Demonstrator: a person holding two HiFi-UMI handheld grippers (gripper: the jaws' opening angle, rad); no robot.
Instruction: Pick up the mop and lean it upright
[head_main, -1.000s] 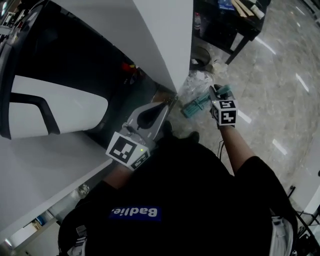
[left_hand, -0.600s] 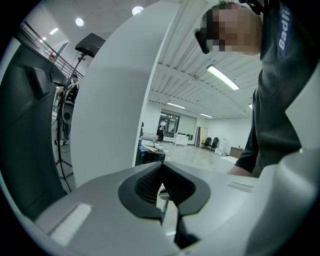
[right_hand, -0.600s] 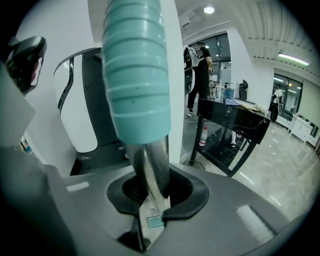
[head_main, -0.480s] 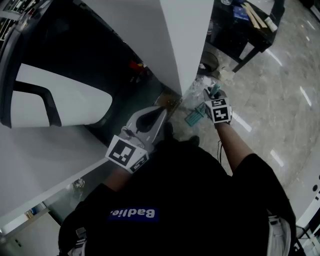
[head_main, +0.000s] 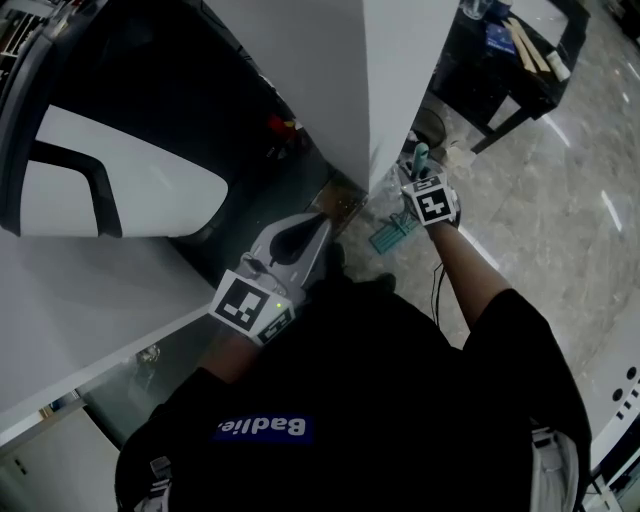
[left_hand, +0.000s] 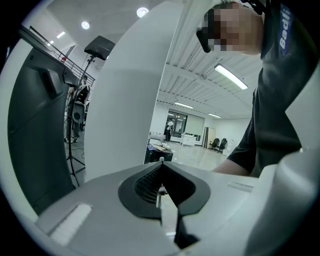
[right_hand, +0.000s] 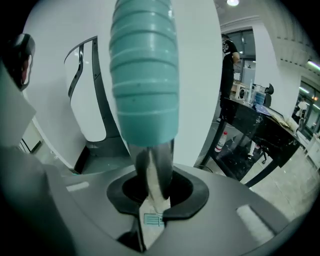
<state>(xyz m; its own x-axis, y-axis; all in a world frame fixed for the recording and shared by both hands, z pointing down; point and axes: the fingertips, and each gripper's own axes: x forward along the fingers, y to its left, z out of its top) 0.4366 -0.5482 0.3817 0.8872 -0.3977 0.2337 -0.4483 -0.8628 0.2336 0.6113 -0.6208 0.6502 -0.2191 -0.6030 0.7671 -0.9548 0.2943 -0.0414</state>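
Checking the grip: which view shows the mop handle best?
Right gripper view: the mop handle, teal grip on metal shaft, sits clamped close-up. Head view shows just its teal tip; left gripper view, none.

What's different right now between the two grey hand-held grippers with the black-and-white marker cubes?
The right gripper is clamped on the mop's shiny metal pole, next to its ribbed teal grip. The left gripper holds nothing, and its jaws are together. In the head view the right gripper reaches out beside the white pillar, while the left gripper sits nearer the person's chest. Both share the same grey body.
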